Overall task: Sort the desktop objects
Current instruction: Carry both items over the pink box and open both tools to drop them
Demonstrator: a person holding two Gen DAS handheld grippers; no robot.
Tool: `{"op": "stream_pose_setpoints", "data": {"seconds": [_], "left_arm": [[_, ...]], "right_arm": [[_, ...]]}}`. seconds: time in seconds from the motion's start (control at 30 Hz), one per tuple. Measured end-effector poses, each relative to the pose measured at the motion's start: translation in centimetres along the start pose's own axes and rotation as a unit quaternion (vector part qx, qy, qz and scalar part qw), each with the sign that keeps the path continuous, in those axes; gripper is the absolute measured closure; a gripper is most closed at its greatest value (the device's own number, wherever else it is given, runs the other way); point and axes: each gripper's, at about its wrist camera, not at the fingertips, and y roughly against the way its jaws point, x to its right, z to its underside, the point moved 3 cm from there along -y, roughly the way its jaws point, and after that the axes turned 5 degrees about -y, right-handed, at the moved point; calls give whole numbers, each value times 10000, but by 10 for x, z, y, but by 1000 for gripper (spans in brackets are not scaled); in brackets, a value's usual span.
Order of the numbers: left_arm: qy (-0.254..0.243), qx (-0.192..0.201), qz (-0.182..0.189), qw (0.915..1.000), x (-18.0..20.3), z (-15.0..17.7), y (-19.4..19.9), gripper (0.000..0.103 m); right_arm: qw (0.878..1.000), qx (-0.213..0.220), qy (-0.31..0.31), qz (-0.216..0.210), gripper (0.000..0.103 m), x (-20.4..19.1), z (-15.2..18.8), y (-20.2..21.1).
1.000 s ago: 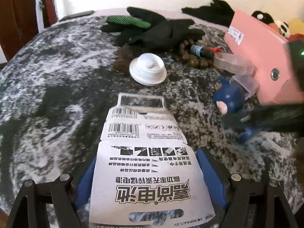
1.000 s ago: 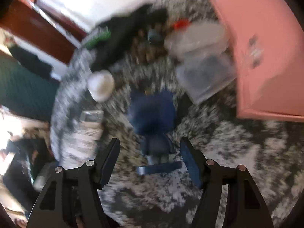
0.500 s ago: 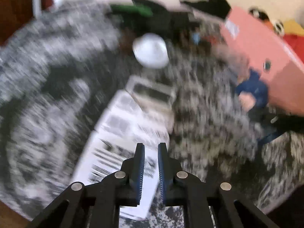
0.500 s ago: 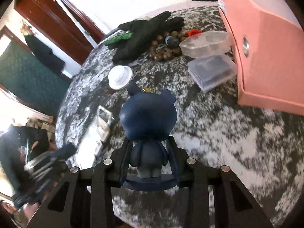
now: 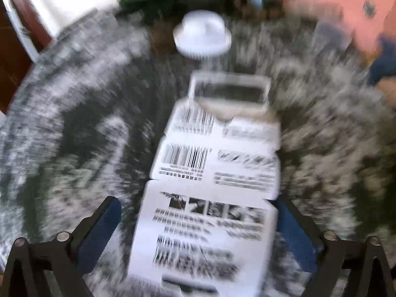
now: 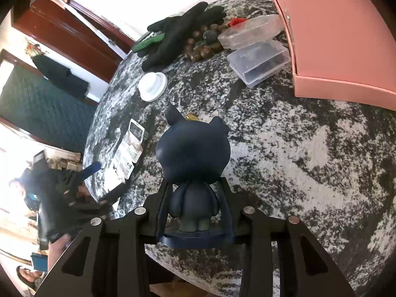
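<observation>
Right jaws clamping blue figurine, clear boxes holding dark bits

L gripper wide (R gripper clamped)

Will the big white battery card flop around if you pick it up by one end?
Probably. The battery card is thin, flat, long cardboard, so its far end would likely droop. The empty clear blister suggests it's light. The open left tool straddles it.
</observation>
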Motion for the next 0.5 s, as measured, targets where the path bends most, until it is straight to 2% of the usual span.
{"op": "stream_pose_setpoints", "data": {"seconds": [0.07, 0.1, 0.13, 0.2, 0.37, 0.5], "left_arm": [[378, 128, 382, 9985, -12, 2, -3, 1], [428, 206, 384, 9981, -13, 2, 0, 16], [467, 288, 373, 9978, -14, 2, 4, 20], [568, 374, 568, 9961, -11, 2, 13, 20], [758, 645, 524, 9937, -1, 2, 40, 20], [728, 1027, 544, 9905, 13, -7, 80, 20]], "right_arm": [[10000, -32, 51, -6, 64, -2, 1, -2], [10000, -48, 77, -10, 64, -4, 2, -3], [9999, -44, 106, -10, 64, -5, 3, -2], [9999, -14, 166, -7, 64, -7, 4, -1], [9995, 145, 277, -80, 64, -16, 7, 10], [9987, 339, 325, -191, 64, -24, 10, 27]]}}
